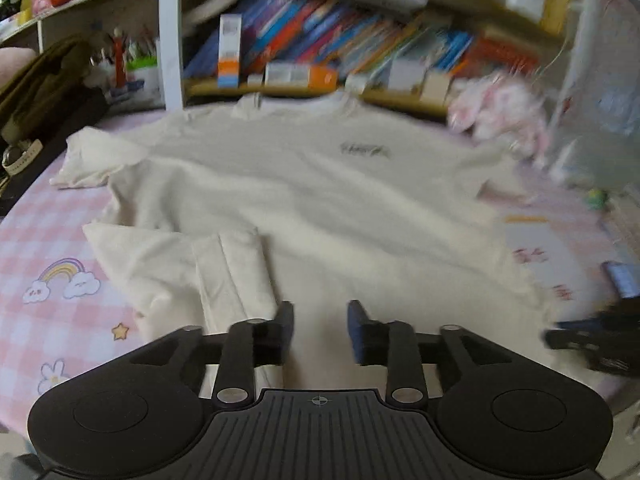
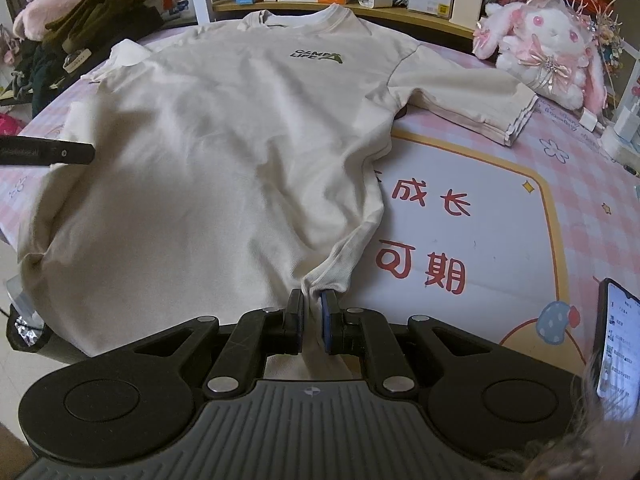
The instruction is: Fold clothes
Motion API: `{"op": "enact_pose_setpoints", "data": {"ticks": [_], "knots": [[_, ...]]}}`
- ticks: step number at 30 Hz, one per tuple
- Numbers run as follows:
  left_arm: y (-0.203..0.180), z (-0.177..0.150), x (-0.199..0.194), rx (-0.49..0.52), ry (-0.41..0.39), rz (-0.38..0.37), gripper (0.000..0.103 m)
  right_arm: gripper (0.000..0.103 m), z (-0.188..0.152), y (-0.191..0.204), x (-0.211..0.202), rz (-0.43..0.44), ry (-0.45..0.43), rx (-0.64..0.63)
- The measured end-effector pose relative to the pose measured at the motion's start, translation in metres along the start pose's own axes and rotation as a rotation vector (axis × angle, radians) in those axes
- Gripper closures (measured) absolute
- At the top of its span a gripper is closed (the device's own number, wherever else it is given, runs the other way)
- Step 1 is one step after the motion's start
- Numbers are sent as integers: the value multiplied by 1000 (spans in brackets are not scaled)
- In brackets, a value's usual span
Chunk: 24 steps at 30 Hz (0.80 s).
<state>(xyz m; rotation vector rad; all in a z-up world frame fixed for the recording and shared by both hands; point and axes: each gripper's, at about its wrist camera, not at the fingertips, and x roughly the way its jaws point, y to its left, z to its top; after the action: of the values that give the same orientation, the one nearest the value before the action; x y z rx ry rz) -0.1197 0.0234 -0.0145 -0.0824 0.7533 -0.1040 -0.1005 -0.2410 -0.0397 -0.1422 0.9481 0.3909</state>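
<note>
Right gripper (image 2: 311, 312) pinches T-shirt (image 2: 208, 152) hem; left gripper (image 1: 320, 330) agape.

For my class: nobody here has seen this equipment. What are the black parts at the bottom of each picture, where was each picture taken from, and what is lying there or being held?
A person holds one hand-held gripper in each hand; each carries a camera looking along its two fingers. The blurred picture comes from the left hand-held gripper, which is open above the cloth. The sharp one comes from the right hand-held gripper, shut on the bottom corner of a cream T-shirt. The shirt lies spread face up on a pink patterned cover, with a plush rabbit and a phone nearby.
</note>
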Motion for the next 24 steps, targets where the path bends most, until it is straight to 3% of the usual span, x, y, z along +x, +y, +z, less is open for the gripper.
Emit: {"op": "enact_pose_setpoints", "data": {"ticks": [3,6,8,13,17,22,24], "knots": [[33,-14,-26,-115,-53,41,71,94,-1,0,0,0,-3,0],[66,-19,-32,-212,-59,138,72,94,-2,-1,0,5,-6,3],[74,-12,-21,-199,-49,143,72,94,-2,-1,0,6,-8,4],[56,22,21,-61,-54,85,72,94,-1,1,0,-1,-5,-10],[48,41,67,28,38,126,71,94,-1,2,0,-8,-2,-12],[56,51,94,-26,131,168,62,94,1,3,1,-12,4,-12],[64,48,76,-78,86,143,63,94,1,4,1,-14,3,-9]]}}
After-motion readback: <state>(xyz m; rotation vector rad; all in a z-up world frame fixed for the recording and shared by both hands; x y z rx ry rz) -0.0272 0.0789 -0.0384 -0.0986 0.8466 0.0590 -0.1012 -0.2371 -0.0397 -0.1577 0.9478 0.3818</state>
